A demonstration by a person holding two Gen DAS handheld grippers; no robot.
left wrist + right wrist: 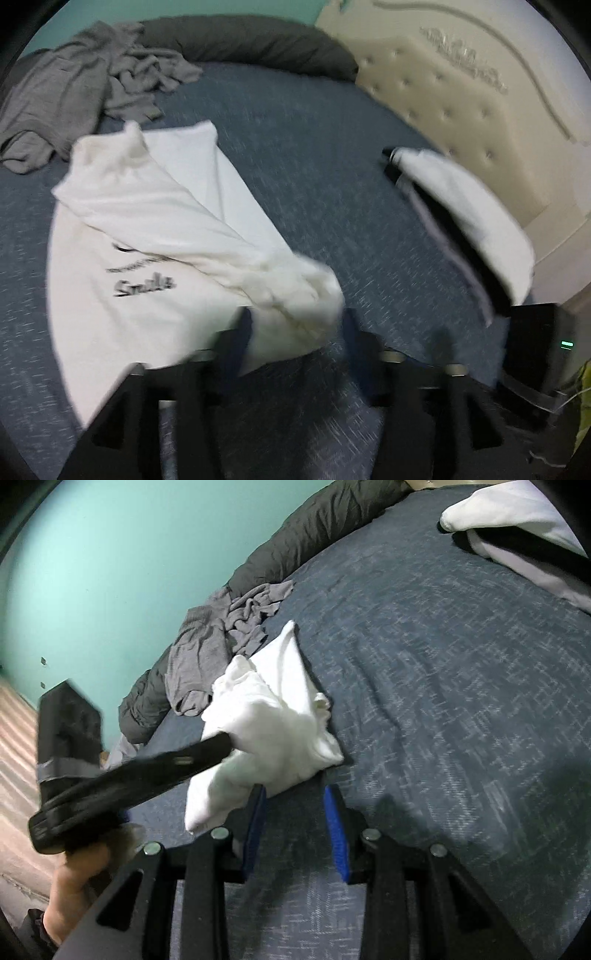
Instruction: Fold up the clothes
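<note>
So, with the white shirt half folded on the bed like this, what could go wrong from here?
1. The white shirt is bunched up near the left tongs. Closing there may pinch several layers and leave a crooked fold.
2. The gray clothes lie right by the shirt's far end, so a pull on the shirt could perhaps drag them along.

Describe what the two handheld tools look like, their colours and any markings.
Both are matte black frames with silver bolts. The right tool has bright blue finger pads. The left tool, seen from the right wrist, has a long black finger, a blocky body and a grey tape band.
</note>
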